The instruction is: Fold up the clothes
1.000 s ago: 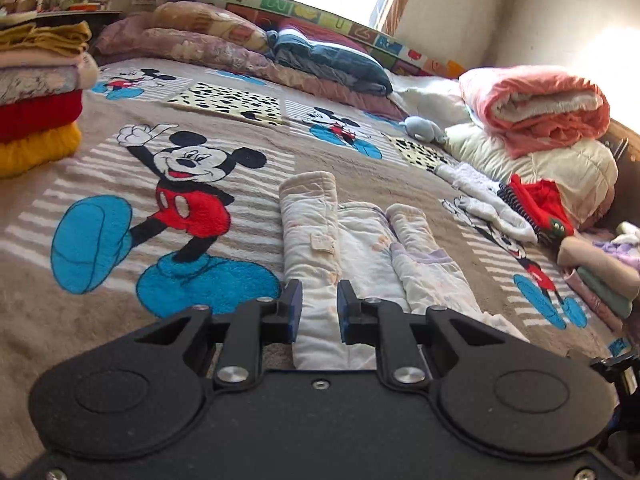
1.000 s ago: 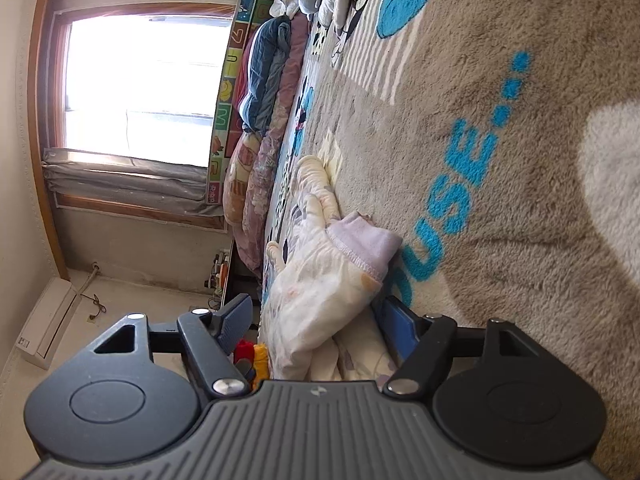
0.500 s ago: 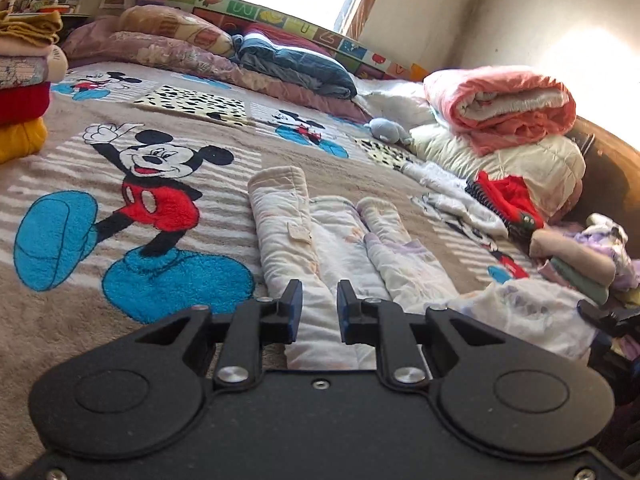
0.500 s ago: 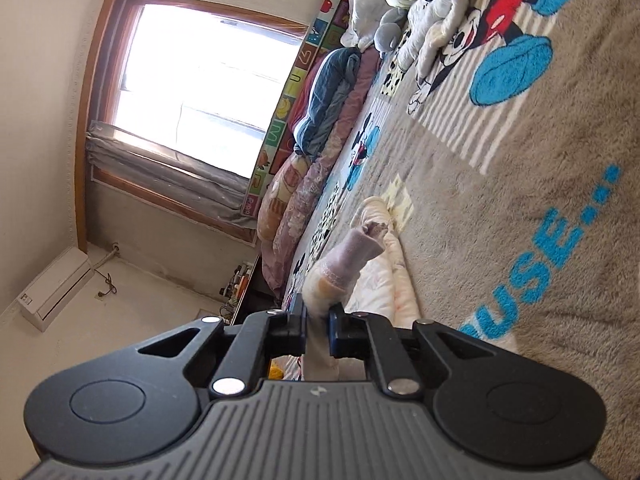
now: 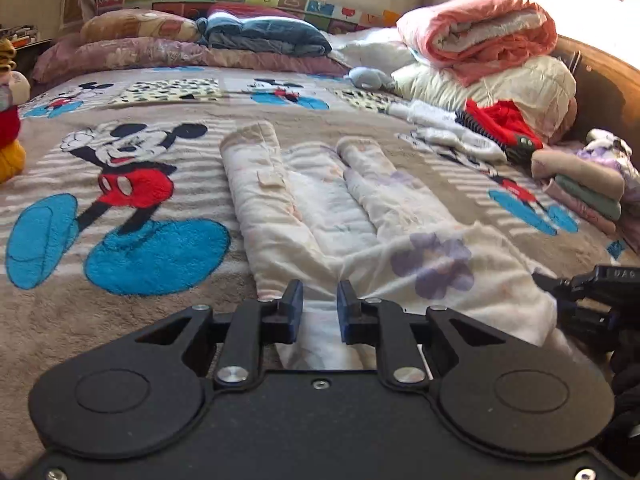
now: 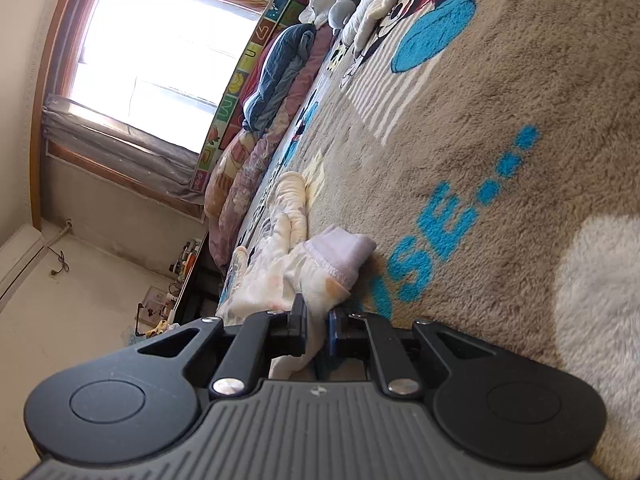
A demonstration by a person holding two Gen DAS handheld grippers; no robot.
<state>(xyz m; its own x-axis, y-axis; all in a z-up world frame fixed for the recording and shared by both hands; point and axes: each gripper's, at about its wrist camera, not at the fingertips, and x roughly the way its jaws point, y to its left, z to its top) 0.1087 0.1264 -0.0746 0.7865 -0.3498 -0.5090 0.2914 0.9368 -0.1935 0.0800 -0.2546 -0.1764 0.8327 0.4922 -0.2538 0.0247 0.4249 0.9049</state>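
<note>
A cream floral garment (image 5: 320,208) with a purple flower print lies on the Mickey Mouse blanket (image 5: 132,184), its sleeves folded in lengthwise. My left gripper (image 5: 319,306) is shut on its near hem, cloth pinched between the jaws. My right gripper (image 6: 318,322) is shut on the garment's right bottom corner (image 6: 320,276), by the lilac cuff (image 6: 344,252), and holds it just above the blanket. The right gripper also shows at the right edge of the left wrist view (image 5: 592,284).
Folded clothes (image 5: 580,184) are stacked at the right, with a red garment (image 5: 500,124) and rolled quilts (image 5: 480,40) behind. Pillows (image 5: 140,32) and a blue blanket (image 5: 268,36) line the head end. Folded towels (image 5: 8,140) sit at the far left.
My right gripper closed on the garment's right bottom corner and drew it across, spreading the hem toward the right. My left gripper stayed shut on the near hem while its view turned left.
</note>
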